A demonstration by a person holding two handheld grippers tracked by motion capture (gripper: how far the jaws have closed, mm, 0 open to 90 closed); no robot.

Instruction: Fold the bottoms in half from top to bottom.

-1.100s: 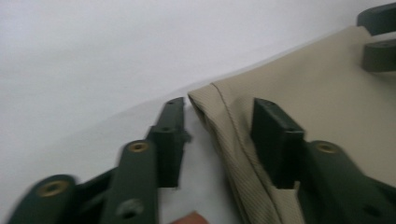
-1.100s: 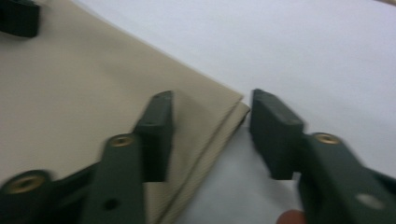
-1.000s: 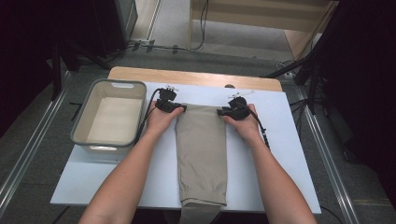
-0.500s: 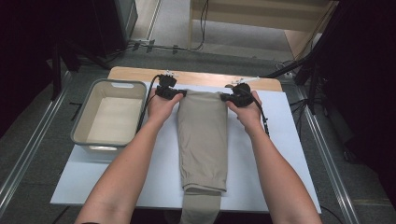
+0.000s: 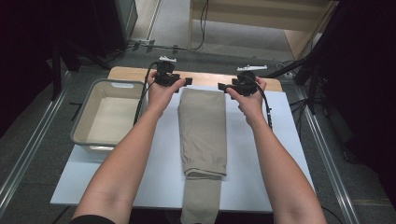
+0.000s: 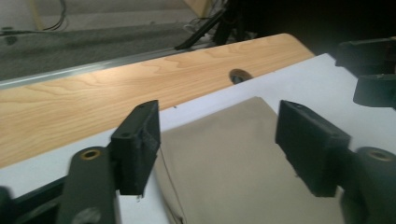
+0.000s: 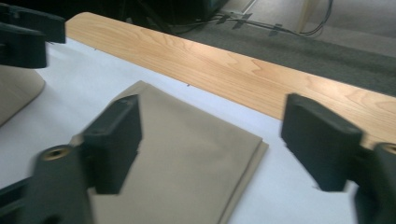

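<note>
Trousers (image 5: 203, 133) are lying folded lengthwise on the white board (image 5: 280, 154), the near end hanging over its edge. Left gripper (image 5: 180, 81) and right gripper (image 5: 228, 87) are hovering above the far corners; their jaws have just been opening and are holding nothing. Folding is probably continuing, so the next move is asking for a fresh grip.

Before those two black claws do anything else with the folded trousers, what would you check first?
1. Left gripper open, nothing between its jaws: ok.
2. Right gripper open, nothing held: ok.
3. Both jaws have just been opening; each hangs above a far corner of the folded trousers, apart from the cloth: ok.
4. Far edge of the trousers flat and square on the white board: ok.
5. Near end of the trousers on the board: not ok, it hangs over the front edge.
6. Grey bin empty: ok.
</note>
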